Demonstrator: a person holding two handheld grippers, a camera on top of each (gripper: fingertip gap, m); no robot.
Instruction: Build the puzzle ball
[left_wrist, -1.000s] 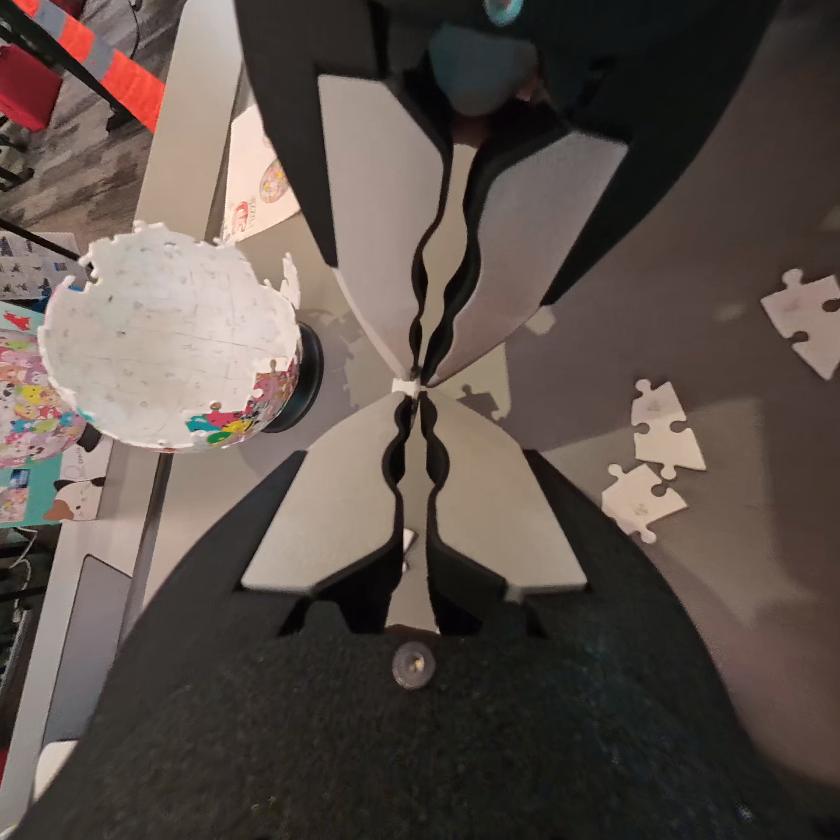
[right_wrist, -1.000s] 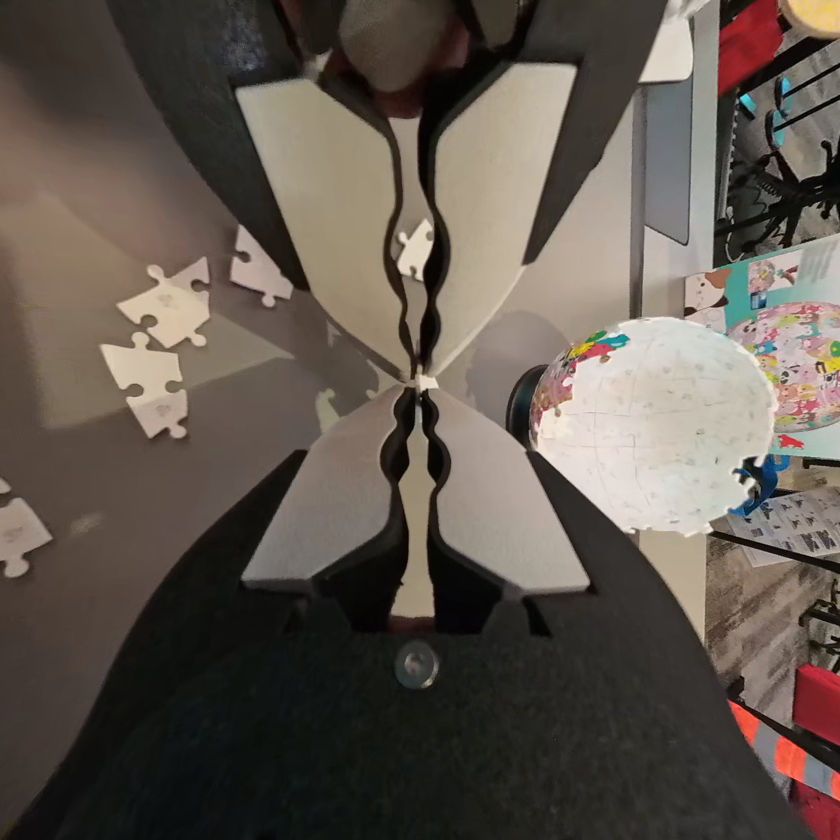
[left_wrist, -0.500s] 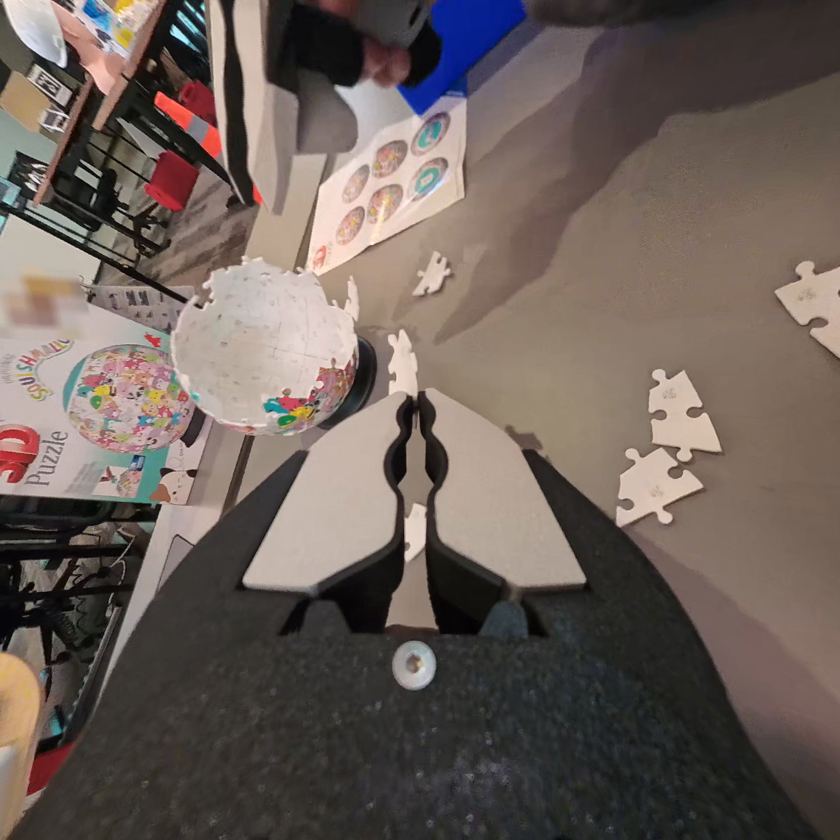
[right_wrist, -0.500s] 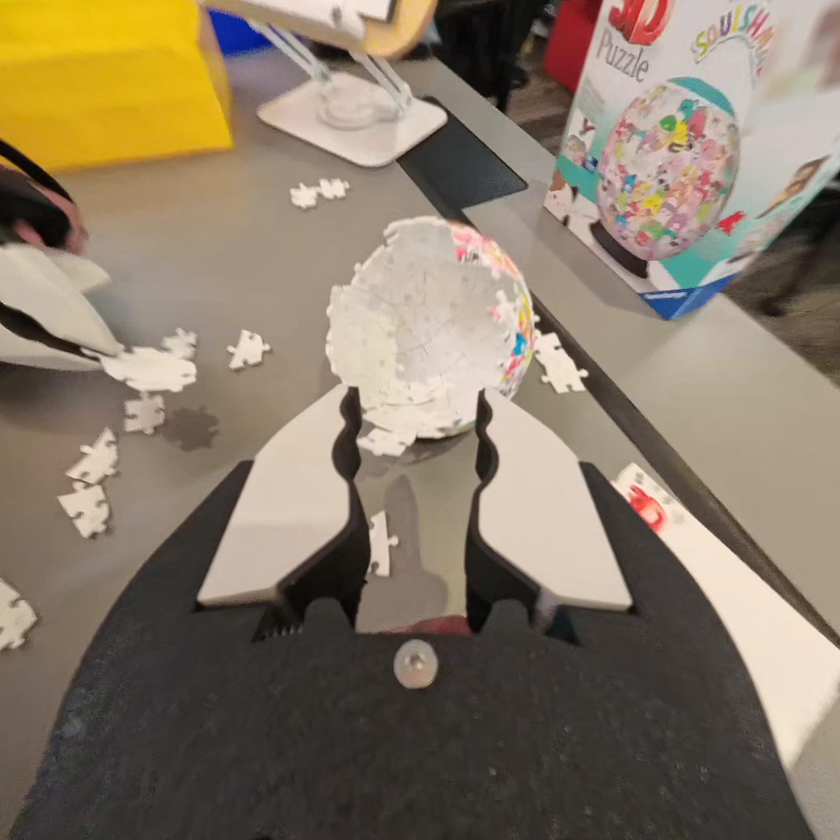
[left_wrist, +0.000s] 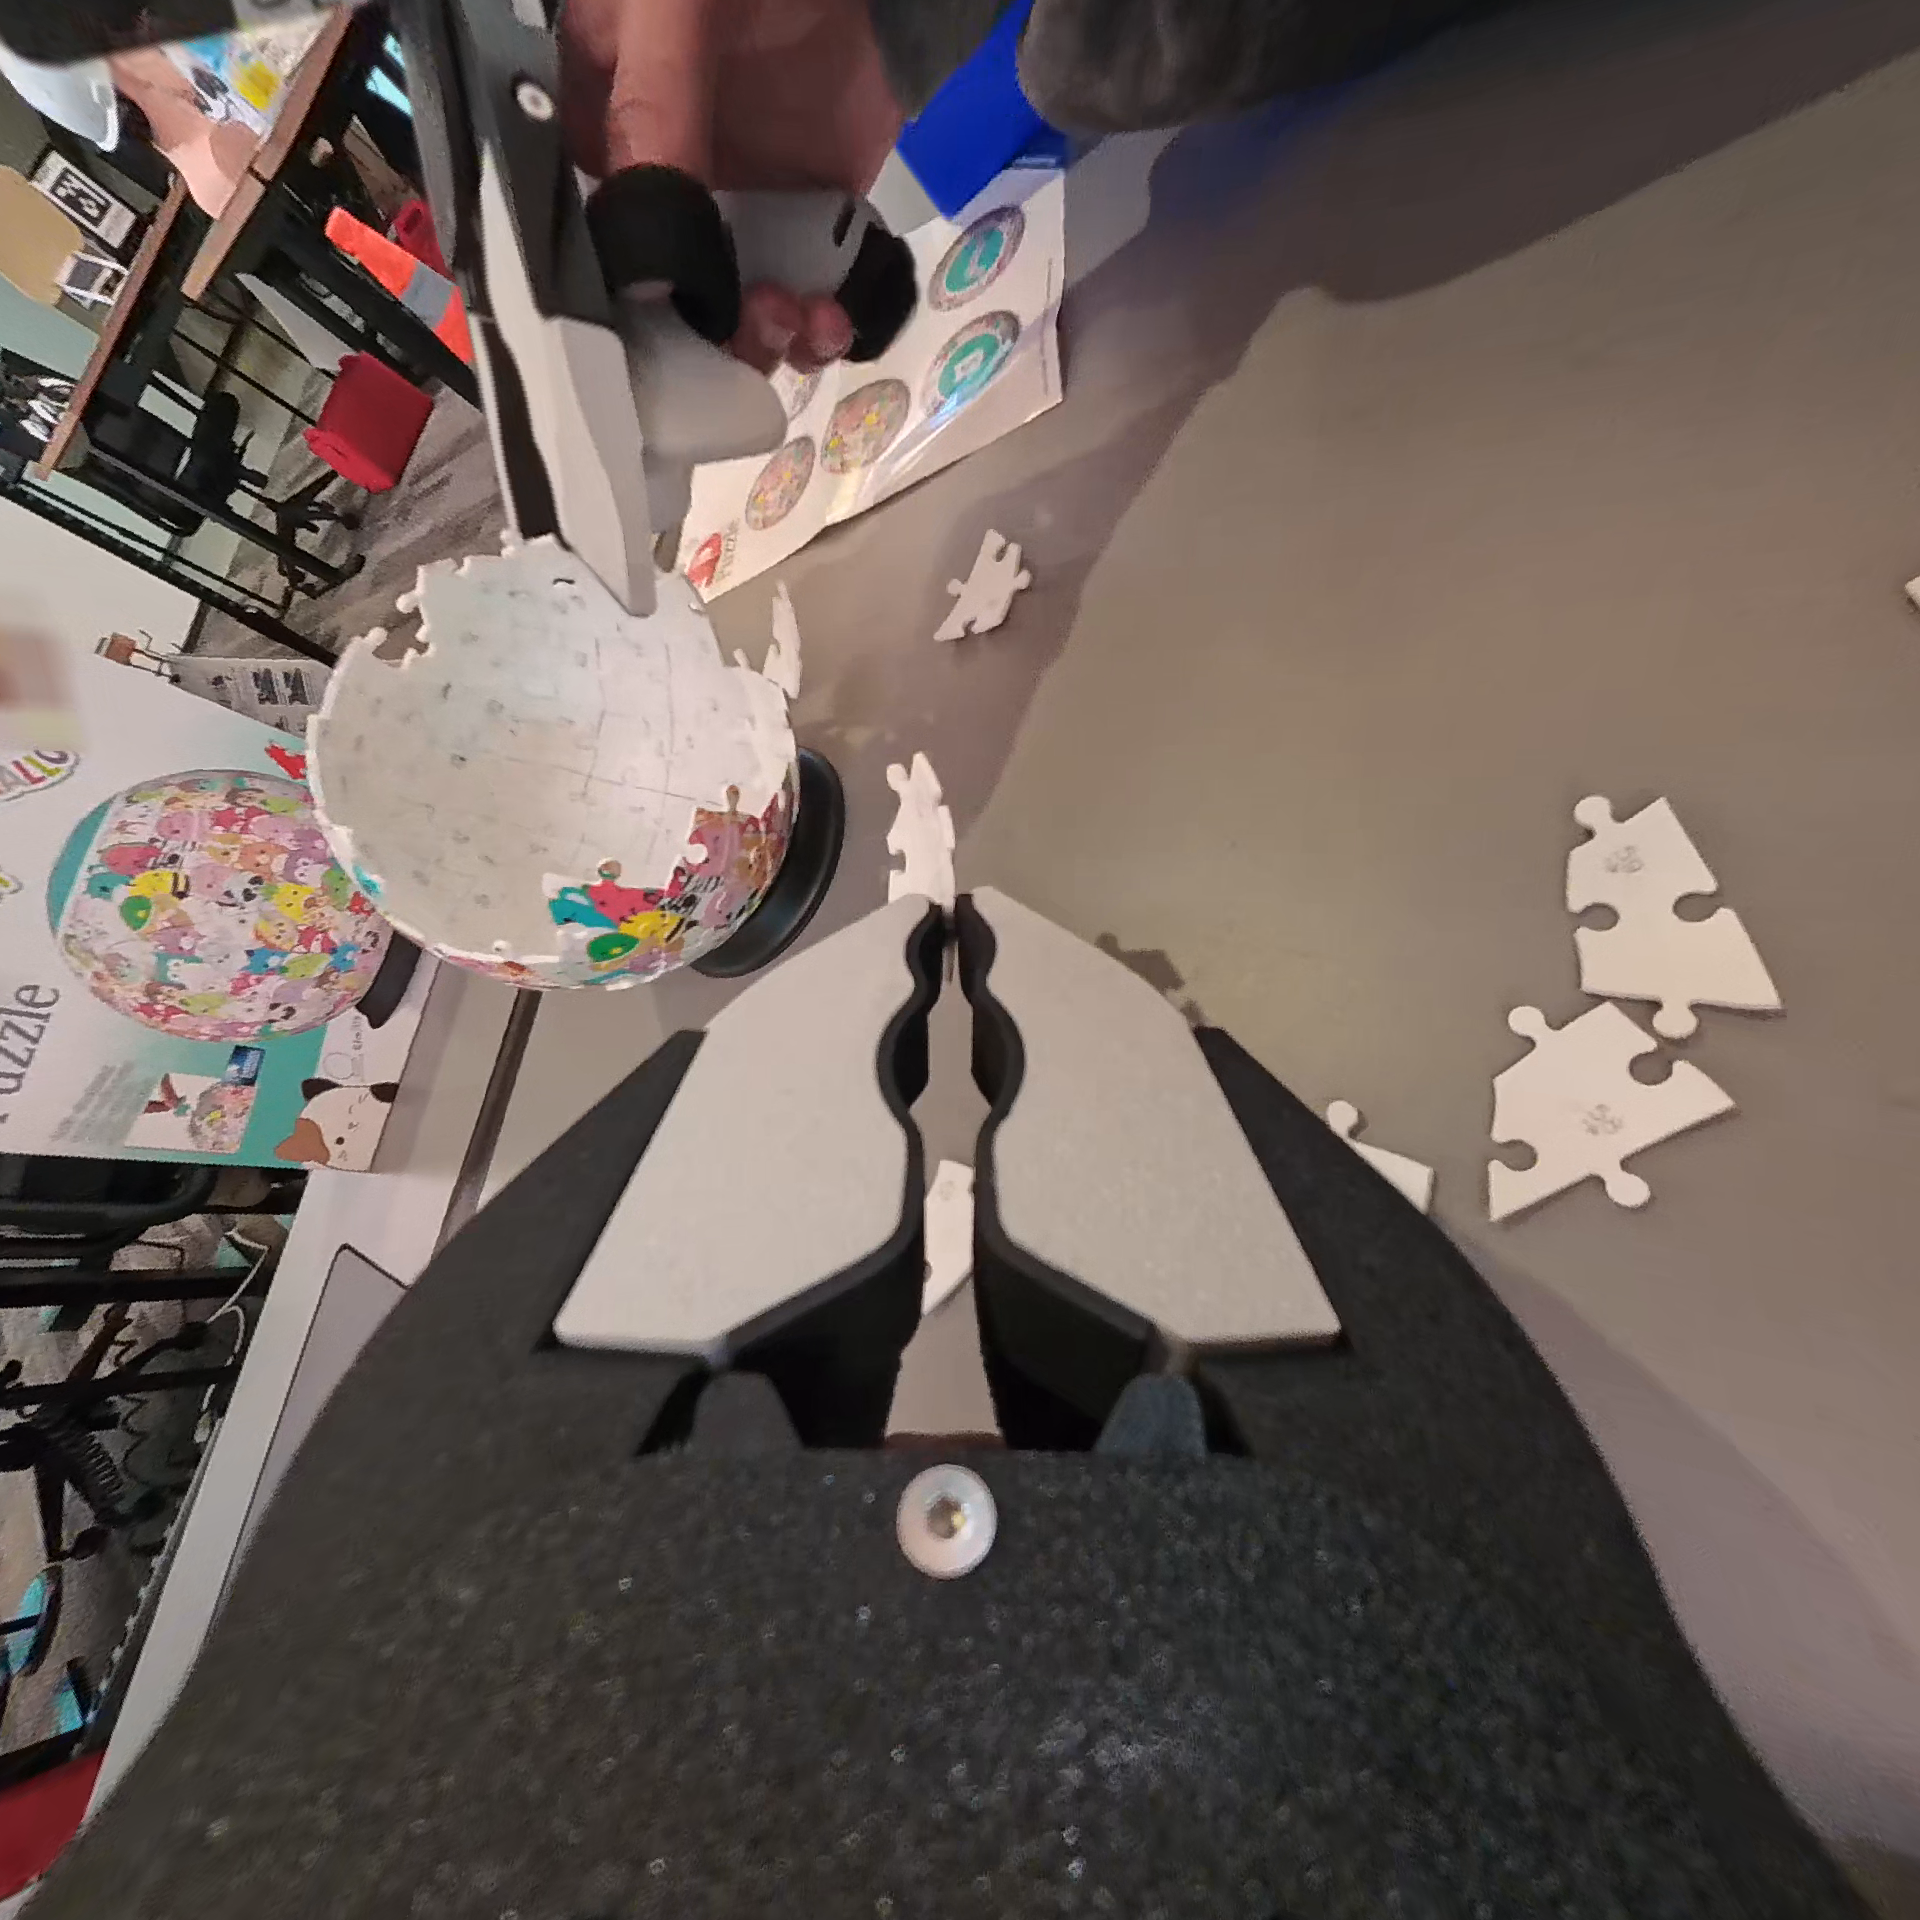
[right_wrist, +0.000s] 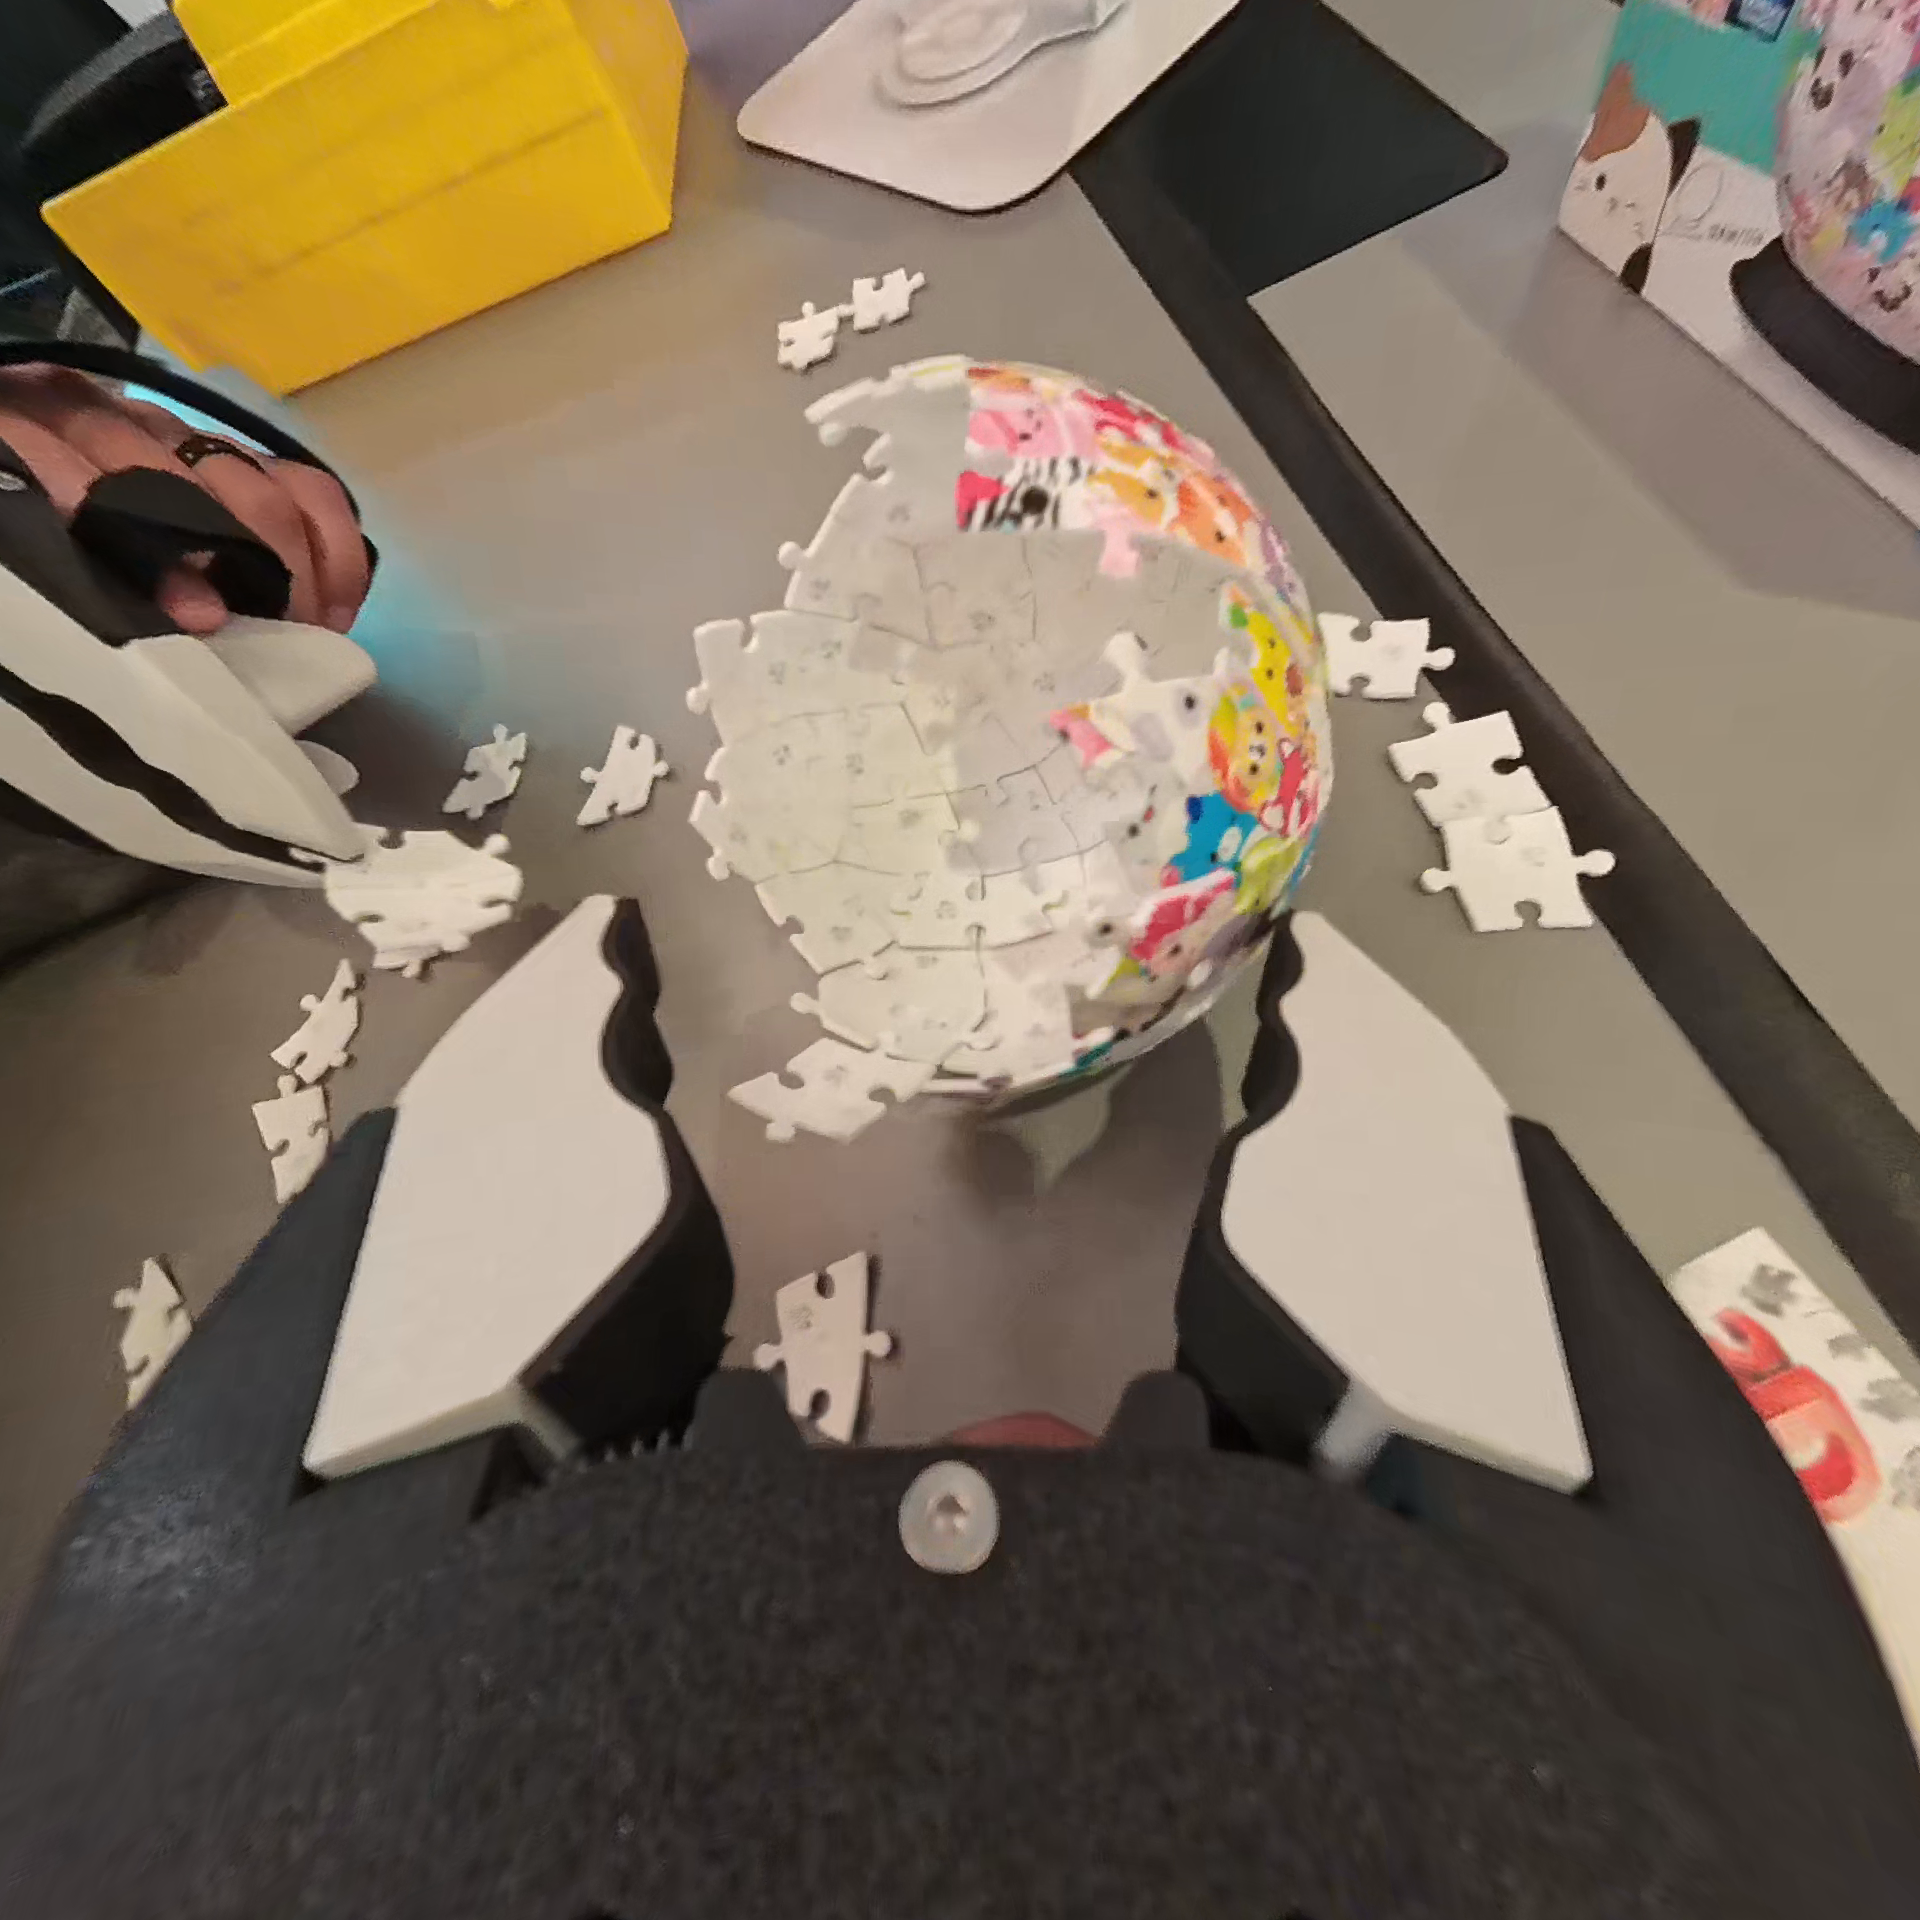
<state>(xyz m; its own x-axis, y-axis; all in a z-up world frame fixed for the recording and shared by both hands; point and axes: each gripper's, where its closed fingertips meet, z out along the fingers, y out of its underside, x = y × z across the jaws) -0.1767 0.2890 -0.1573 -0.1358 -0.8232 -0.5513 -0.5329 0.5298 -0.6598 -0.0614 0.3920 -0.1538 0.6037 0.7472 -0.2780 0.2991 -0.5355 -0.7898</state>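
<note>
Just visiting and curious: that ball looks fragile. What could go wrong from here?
The open right fingers reach the half-built ball; squeezing could pop pieces loose or knock it off its small black stand. The left fingers pinch the joined pieces only by an edge, so they might slip or separate.

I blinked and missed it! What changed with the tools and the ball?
Both tools were pinching the joined pieces tip to tip. The right tool let go, opened wide and moved to the puzzle ball. The left tool kept its hold. The ball and the loose pieces stayed put.
</note>
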